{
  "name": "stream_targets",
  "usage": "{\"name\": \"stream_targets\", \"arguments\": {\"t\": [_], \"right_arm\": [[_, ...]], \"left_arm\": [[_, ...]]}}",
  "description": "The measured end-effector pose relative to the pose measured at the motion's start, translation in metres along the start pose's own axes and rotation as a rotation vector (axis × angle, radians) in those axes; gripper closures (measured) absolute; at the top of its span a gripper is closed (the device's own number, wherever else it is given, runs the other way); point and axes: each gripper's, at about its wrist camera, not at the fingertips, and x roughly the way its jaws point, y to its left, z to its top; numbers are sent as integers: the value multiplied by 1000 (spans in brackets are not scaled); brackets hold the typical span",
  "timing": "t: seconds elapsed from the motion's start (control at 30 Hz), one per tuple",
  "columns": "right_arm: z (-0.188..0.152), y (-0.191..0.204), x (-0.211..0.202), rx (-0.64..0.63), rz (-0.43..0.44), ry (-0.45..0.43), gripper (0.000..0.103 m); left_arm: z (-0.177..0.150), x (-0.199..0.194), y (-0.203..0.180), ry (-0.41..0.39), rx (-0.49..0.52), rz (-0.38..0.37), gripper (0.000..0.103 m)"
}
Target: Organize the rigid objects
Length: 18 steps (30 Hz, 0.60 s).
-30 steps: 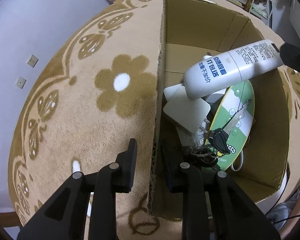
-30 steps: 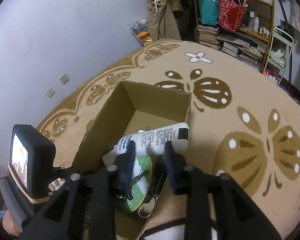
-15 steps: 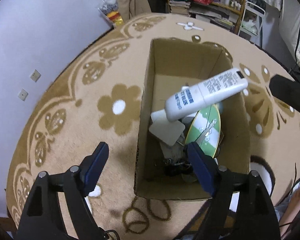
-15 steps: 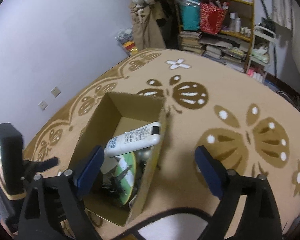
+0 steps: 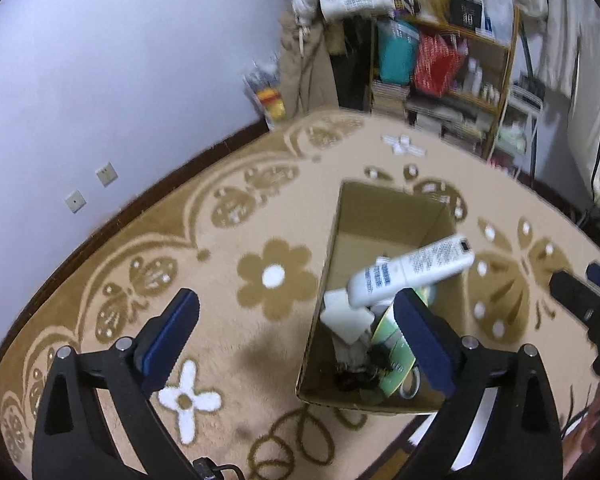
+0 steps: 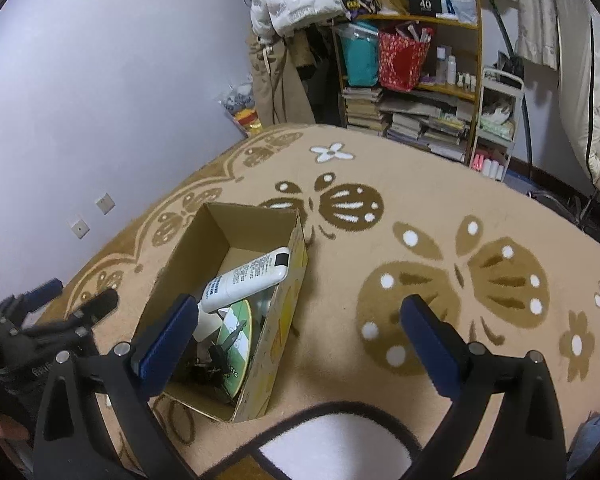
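Your right gripper (image 6: 300, 332) has let go of the white bottle (image 6: 246, 278); its jaws have just been opening and nothing is between them. The bottle now leans in the cardboard box (image 6: 288, 300). Your left gripper (image 5: 296, 328) released the box wall, opened wide and lifted away.

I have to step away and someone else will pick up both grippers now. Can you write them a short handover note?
Left gripper: jaws have just been opening, now wide open, empty.
Right gripper: same, wide open, empty, over the rug beside the box.
Cardboard box sits on the rug. Inside: white bottle lying across the top, green disc, white card, keys.
Done: bottle is in the box.
Left: no loose items visible on the rug; check outside these views.
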Motion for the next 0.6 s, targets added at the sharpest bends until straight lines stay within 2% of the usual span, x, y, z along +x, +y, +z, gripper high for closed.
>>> {"name": "stream_targets", "arguments": {"t": [0.3,0.43,0.6], "right_arm": [[-13,-4,-38,-20,12,-105,0],[-23,-8,-58,-8,24,-169,0],[-33,-18,-82,46,52,-250,0]], "left_arm": [[-9,-59,-3,-206,25,32,1],[-17,-81,-15,-215,75,43,1],[-31,-111,-19,-307,65,54,1]]}}
